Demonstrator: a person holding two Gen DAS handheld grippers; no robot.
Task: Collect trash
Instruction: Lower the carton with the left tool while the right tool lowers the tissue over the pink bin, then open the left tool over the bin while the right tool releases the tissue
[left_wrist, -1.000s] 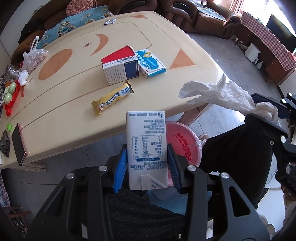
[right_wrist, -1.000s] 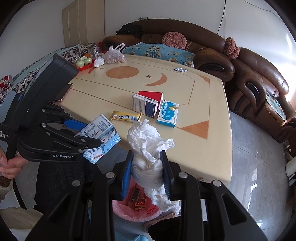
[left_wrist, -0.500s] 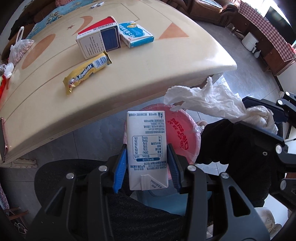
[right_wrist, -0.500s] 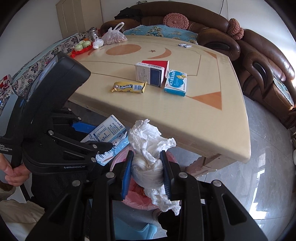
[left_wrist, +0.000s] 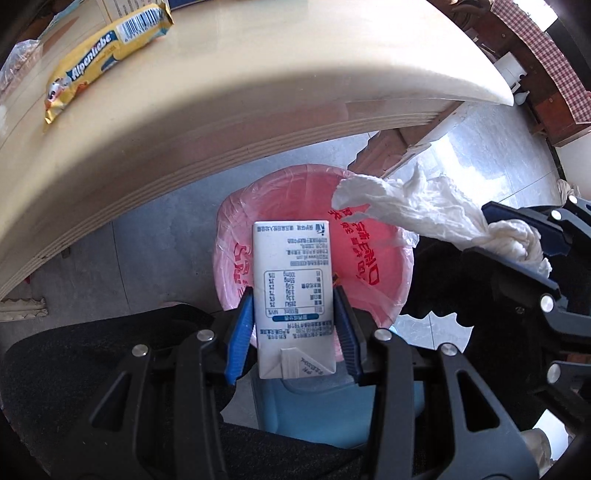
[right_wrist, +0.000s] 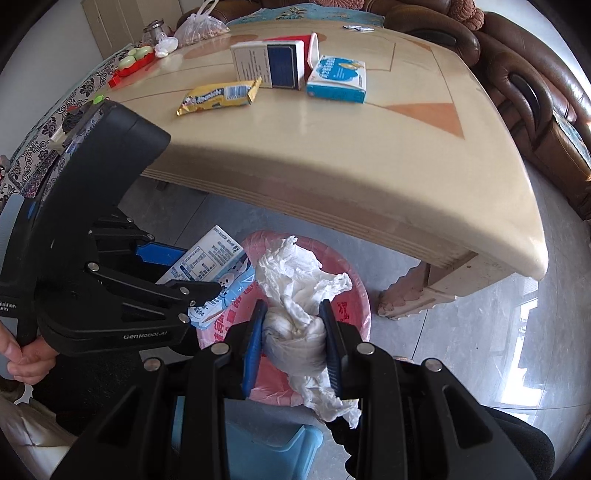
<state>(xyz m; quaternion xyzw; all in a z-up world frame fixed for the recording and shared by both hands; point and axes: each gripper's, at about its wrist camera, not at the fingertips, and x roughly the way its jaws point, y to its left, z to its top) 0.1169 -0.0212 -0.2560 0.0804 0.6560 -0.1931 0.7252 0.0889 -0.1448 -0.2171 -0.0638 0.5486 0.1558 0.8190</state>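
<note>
Pink-lined bin (left_wrist: 391, 258) is approached for the drop: a milk carton (left_wrist: 291, 295) is clamped in the left gripper (left_wrist: 293, 328) and crumpled tissue (right_wrist: 295, 325) in the right gripper (right_wrist: 293, 341), both held above it, so release is judged next.

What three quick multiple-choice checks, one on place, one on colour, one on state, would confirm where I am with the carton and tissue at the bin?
1. Where is the milk carton?
A. Lying on the table
B. Held over the bin
C. On the floor

2. What colour is the bin liner?
A. Pink
B. Black
C. Green

3. What is the right gripper doing?
A. Open, holding nothing
B. Shut on a candy wrapper
C. Shut on the crumpled tissue

Answers: 1 B, the left gripper clamps it above the liner's mouth. 2 A, pink plastic with red print. 3 C, both fingers press the tissue wad.
</note>
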